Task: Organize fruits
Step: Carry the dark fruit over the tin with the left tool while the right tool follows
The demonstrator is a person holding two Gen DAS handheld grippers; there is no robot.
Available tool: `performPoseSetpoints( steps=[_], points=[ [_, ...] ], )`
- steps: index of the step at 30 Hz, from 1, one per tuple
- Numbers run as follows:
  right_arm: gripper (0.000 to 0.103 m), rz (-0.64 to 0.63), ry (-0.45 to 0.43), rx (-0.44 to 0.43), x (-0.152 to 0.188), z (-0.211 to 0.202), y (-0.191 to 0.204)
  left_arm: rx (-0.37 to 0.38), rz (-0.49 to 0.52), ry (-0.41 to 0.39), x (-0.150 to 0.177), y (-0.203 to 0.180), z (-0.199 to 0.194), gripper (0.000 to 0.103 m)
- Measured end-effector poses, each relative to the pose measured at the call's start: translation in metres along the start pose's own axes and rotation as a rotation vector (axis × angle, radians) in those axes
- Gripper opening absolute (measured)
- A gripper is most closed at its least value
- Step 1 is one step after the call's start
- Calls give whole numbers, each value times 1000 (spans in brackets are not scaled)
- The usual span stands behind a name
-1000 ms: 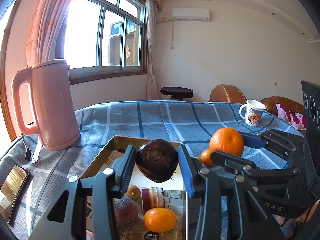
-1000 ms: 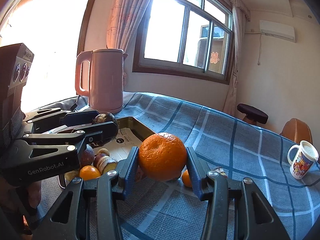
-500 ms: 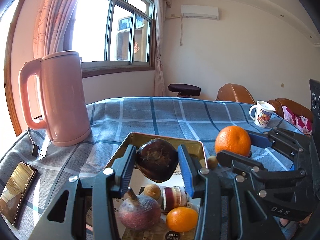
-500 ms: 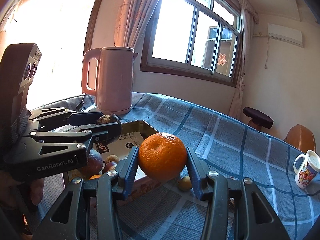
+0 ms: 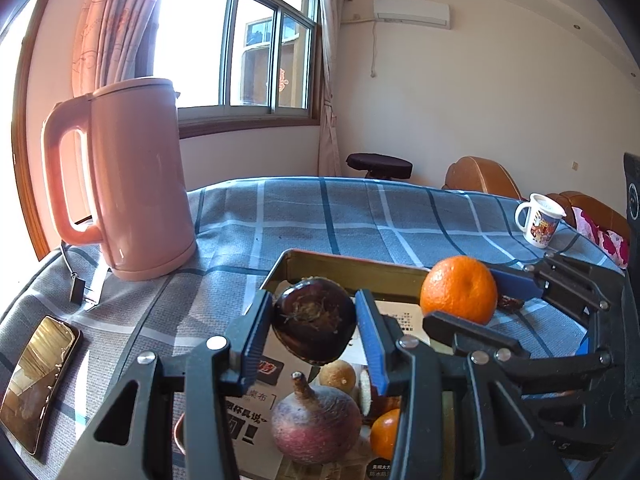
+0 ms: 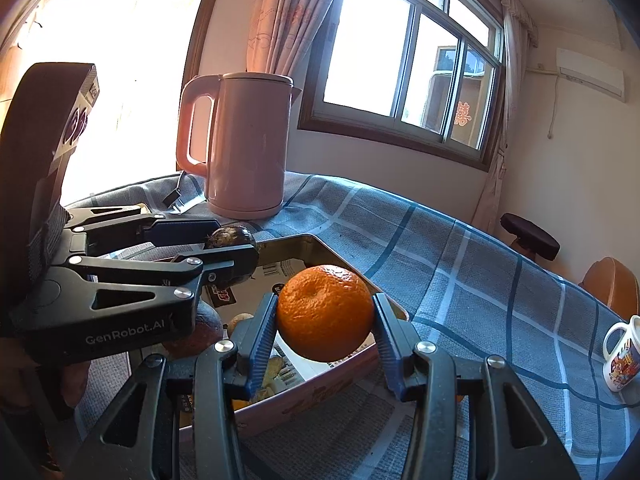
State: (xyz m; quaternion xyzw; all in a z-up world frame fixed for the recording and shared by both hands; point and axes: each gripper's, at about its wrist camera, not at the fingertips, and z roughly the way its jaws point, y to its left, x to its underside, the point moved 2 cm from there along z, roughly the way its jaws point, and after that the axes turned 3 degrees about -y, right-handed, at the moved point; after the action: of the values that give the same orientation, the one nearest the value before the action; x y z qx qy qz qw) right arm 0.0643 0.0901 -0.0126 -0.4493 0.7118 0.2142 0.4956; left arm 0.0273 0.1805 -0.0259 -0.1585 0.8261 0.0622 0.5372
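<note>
In the left wrist view, the left hand-held gripper (image 5: 315,326) sits at lower centre, its two blue pads pinching a dark round fruit (image 5: 314,320) from both sides. The fruit hangs in the air over the open tin tray (image 5: 352,268), whose far rim crosses the middle of the frame. Under the fruit, inside the tray, lie a reddish root (image 5: 316,424), a small tan fruit (image 5: 338,376) and a small orange (image 5: 386,434), on printed paper. To the right, the right hand-held gripper (image 5: 460,296) reaches in from the frame edge, clamped on a large orange (image 5: 459,289) that is level with the tray's far right corner. A pink kettle (image 5: 128,180) stands at the left on the blue checked surface (image 5: 360,216), a phone (image 5: 38,384) lies at lower left, and a mug (image 5: 540,220) stands at far right.

In the right wrist view, the right hand-held gripper (image 6: 325,320) occupies lower centre, its pads pressed against either side of the large orange (image 6: 325,312). The orange hangs above the near right part of the tray (image 6: 320,388), just inside its rim. At left, the left hand-held gripper (image 6: 236,254) stretches toward the middle, gripping the dark fruit (image 6: 230,238) over the tray's far side. The kettle (image 6: 244,144) stands behind it at upper centre, and the mug (image 6: 622,356) is at the right edge.
</note>
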Motion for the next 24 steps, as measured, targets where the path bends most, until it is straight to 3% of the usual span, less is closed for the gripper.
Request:
performPoseSetpoints(
  steps=[19, 22, 24],
  points=[
    [49, -12, 127, -42, 7, 32, 12, 34, -29, 93, 2, 9, 18, 45],
    [49, -13, 156, -53, 9, 37, 13, 28, -29, 92, 2, 10, 17, 46],
    [51, -13, 163, -55, 9, 38, 14, 10, -25, 84, 2, 10, 16, 53]
  ],
)
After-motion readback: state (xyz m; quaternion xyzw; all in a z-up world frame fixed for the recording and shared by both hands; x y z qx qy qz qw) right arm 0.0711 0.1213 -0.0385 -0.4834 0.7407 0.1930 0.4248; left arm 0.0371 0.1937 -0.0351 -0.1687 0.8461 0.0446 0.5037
